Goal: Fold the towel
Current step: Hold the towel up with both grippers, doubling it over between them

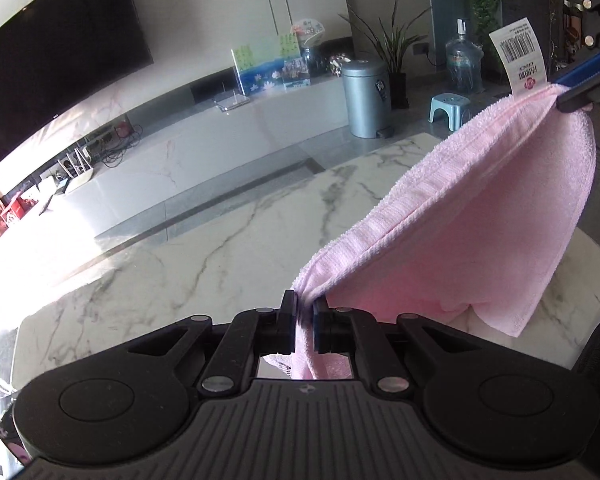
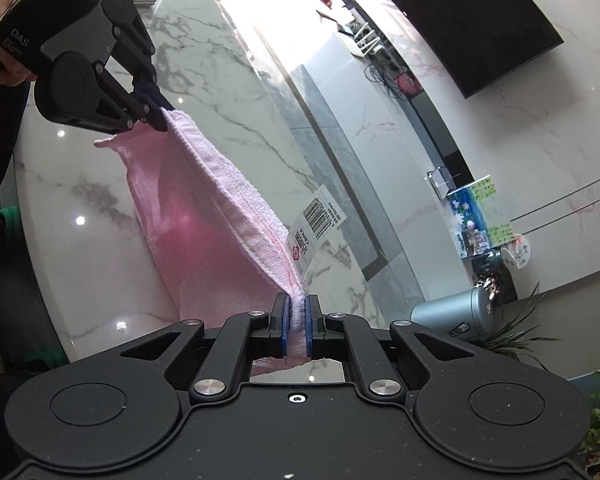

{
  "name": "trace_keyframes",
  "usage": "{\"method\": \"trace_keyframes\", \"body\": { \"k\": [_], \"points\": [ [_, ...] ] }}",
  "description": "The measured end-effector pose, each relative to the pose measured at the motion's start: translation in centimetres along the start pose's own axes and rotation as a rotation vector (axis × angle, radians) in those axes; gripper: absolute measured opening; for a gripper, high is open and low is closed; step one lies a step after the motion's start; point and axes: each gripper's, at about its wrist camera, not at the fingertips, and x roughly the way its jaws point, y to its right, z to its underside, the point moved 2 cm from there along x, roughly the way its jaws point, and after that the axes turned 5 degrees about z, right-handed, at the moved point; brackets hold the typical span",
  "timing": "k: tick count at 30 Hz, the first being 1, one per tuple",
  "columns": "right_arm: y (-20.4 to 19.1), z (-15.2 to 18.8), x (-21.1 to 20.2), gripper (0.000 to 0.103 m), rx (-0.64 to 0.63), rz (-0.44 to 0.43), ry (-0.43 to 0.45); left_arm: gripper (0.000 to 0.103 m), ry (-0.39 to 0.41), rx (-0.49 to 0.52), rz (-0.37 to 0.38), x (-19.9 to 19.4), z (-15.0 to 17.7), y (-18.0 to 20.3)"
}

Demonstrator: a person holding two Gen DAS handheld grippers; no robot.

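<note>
A pink towel (image 1: 452, 224) hangs doubled in the air above a white marble table (image 1: 204, 248), stretched between my two grippers. My left gripper (image 1: 304, 304) is shut on one end of its top edge. My right gripper (image 1: 568, 98) shows at the upper right of the left wrist view, shut on the other end beside a white barcode tag (image 1: 520, 56). In the right wrist view my right gripper (image 2: 298, 308) pinches the towel (image 2: 204, 232) next to the tag (image 2: 316, 228), and my left gripper (image 2: 156, 118) holds the far end at the upper left.
The marble table (image 2: 100, 264) lies under the towel. Beyond it are a low white TV cabinet (image 1: 204, 148), a black TV (image 1: 52, 56), a grey bin (image 1: 366, 96), a potted plant (image 1: 392, 48), a blue stool (image 1: 448, 106) and a water bottle (image 1: 464, 64).
</note>
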Motion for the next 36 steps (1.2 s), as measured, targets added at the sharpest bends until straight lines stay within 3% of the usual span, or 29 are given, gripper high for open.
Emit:
{"method": "trace_keyframes", "body": {
  "k": [7, 14, 25, 36],
  "points": [
    [0.8, -1.4, -0.5, 0.006, 0.003, 0.019, 0.034, 0.006, 0.058, 0.091, -0.090, -1.7, -3.4, 0.2],
    [2.1, -2.7, 1.0, 0.006, 0.013, 0.041, 0.058, 0.006, 0.065, 0.159, -0.143, -1.5, -5.2, -0.4],
    [5.9, -4.7, 7.0, 0.006, 0.041, 0.102, 0.081, 0.006, 0.058, 0.302, -0.211, 2.3, -7.2, -2.0],
    [10.0, -5.5, 13.3, 0.006, 0.090, 0.205, 0.147, 0.006, 0.153, 0.413, -0.311, 7.4, -10.0, -3.4]
  ]
}}
